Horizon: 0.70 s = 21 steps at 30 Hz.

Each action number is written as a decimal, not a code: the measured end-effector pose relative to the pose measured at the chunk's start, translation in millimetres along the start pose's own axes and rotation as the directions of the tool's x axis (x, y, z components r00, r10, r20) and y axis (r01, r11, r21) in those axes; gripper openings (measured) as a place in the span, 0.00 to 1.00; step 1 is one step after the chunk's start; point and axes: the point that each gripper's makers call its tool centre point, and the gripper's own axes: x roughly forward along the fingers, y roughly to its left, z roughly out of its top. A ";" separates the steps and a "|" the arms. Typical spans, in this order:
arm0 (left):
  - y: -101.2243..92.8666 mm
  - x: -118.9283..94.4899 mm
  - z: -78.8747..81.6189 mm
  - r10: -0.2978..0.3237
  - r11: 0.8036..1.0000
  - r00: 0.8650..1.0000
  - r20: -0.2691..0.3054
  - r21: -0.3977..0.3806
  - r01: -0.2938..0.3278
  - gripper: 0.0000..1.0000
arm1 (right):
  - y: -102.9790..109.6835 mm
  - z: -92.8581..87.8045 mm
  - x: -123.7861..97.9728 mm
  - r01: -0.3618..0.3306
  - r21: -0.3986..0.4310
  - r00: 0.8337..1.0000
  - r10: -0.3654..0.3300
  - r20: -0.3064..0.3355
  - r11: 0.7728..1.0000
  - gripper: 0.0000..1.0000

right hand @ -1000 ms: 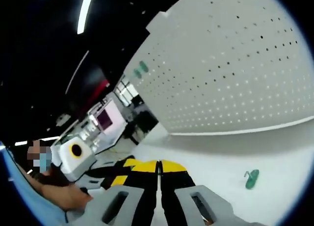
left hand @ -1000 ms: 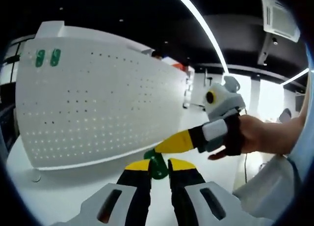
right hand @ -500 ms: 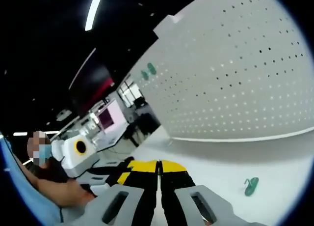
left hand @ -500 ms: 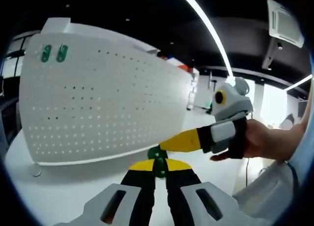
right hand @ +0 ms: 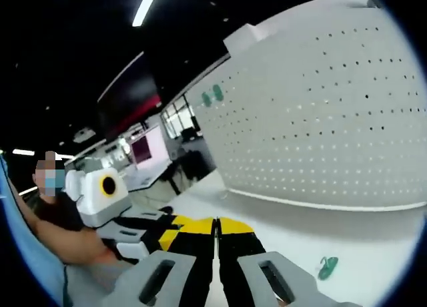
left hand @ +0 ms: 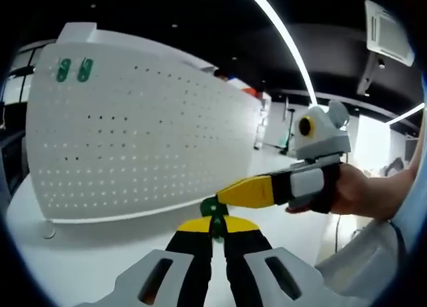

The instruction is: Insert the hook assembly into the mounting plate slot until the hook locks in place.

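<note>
In the left gripper view, the left hand-held gripper [left hand: 214, 228] is clamped on a green plastic hook [left hand: 212, 210] at its yellow tips, above the smooth white worktop [left hand: 80, 253]. The right hand-held gripper [left hand: 230, 195] reaches in from the right, its tip just beside the hook. Ahead stands a white perforated board [left hand: 140, 140] carrying two green hooks [left hand: 74, 70]. In the right gripper view, the right hand-held gripper [right hand: 215, 228] has its jaws pressed together; a loose green hook [right hand: 327, 267] lies on the worktop to its right, before the board.

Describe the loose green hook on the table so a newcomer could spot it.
Start at the big white pegboard standing on the white table. In front of its base lies one small green hook, flat and alone, unlike the two green hooks mounted near the board's top corner.
</note>
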 end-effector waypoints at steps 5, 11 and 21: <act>1.9 -1.2 2.3 0.007 1.000 1.000 0.011 -0.004 -0.007 0.06 | 0.5 -0.3 1.4 0.007 -0.016 1.000 -0.007 -0.006 1.000 0.00; 2.8 -1.7 2.1 0.009 1.000 1.000 0.010 -0.007 -0.008 0.05 | 1.6 -0.2 2.4 0.004 -0.019 1.000 -0.004 -0.008 1.000 0.00; 3.7 -2.4 2.2 0.016 1.000 1.000 0.010 0.006 -0.016 0.04 | 4.9 0.2 2.6 0.004 -0.063 1.000 -0.004 -0.008 0.998 0.00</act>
